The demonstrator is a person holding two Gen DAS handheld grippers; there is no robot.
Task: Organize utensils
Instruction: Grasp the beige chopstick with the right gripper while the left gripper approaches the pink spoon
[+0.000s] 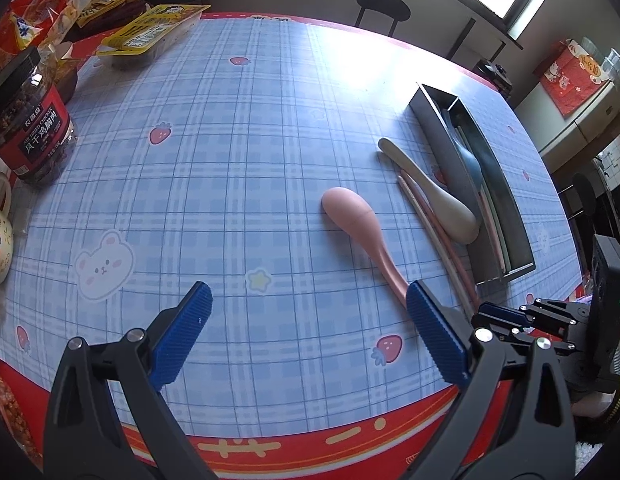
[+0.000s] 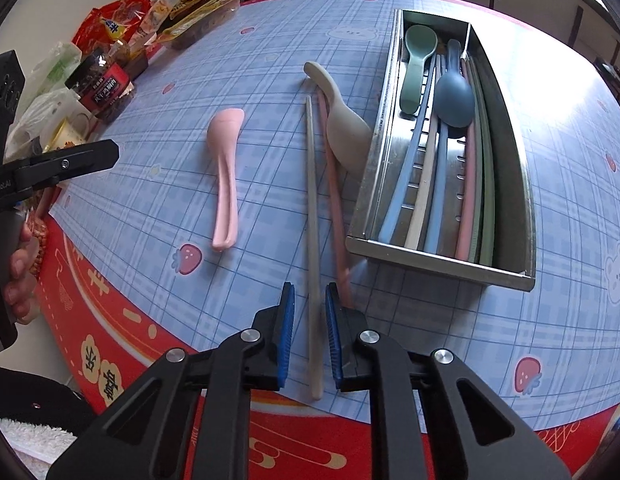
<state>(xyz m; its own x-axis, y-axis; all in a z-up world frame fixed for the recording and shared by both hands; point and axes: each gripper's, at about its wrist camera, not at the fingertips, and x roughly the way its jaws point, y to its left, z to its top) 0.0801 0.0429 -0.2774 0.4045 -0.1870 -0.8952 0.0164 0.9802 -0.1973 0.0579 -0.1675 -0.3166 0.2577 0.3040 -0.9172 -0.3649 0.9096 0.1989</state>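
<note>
The bench has a blue checked cloth with a red border, with little bears and strawberries on it. A long metal tray sits toward the right side of the bench. Inside it lie a green spoon, a dark blue spoon and several long chopsticks in blue, cream, pink and green. A cream spoon lies on the cloth with its bowl leaning against the tray's left wall. Just beside it lie a grey chopstick and a pink chopstick, side by side, pointing toward the near edge of the bench. A pink spoon lies alone on the cloth, left of the chopsticks, its handle toward the near edge. The right gripper points down at the near end of the grey chopstick. Its blue fingers stand close together with the grey chopstick between them, but small gaps still show on both sides, so they do not press it. The left gripper hangs over the cloth near the handle of the pink spoon, its fingers wide apart and holding nothing. A jar with a red label and some snack bags sit at the far left corner of the bench. A hand holds the left gripper's handle.
</note>
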